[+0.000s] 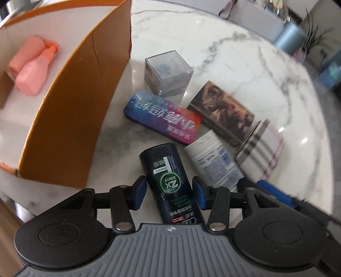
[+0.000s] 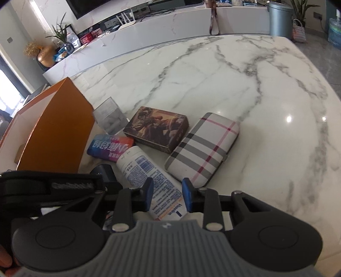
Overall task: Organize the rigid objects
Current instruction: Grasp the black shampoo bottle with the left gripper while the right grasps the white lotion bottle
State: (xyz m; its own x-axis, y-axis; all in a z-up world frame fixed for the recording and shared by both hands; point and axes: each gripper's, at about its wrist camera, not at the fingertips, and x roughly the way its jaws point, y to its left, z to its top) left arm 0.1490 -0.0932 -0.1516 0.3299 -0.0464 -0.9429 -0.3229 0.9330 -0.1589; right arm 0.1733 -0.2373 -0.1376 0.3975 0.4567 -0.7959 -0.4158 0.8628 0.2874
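My left gripper [image 1: 169, 191] is open, its blue pads on either side of a dark green bottle [image 1: 170, 181] lying on the marble table, with small gaps. My right gripper [image 2: 167, 195] is open astride a white Vaseline tube [image 2: 149, 176], not clamped. A blue-red tin [image 1: 162, 116], a clear plastic cube [image 1: 168, 72], a brown picture box [image 1: 221, 110] and a plaid case [image 2: 202, 147] lie close together. The orange box [image 1: 70, 110] stands at left with a pink bottle [image 1: 32, 70] inside.
The marble table [image 2: 234, 85] stretches right and back. A white counter, plants and a grey bin [image 2: 280, 19] stand beyond its far edge. The left gripper's body shows in the right wrist view [image 2: 53, 187].
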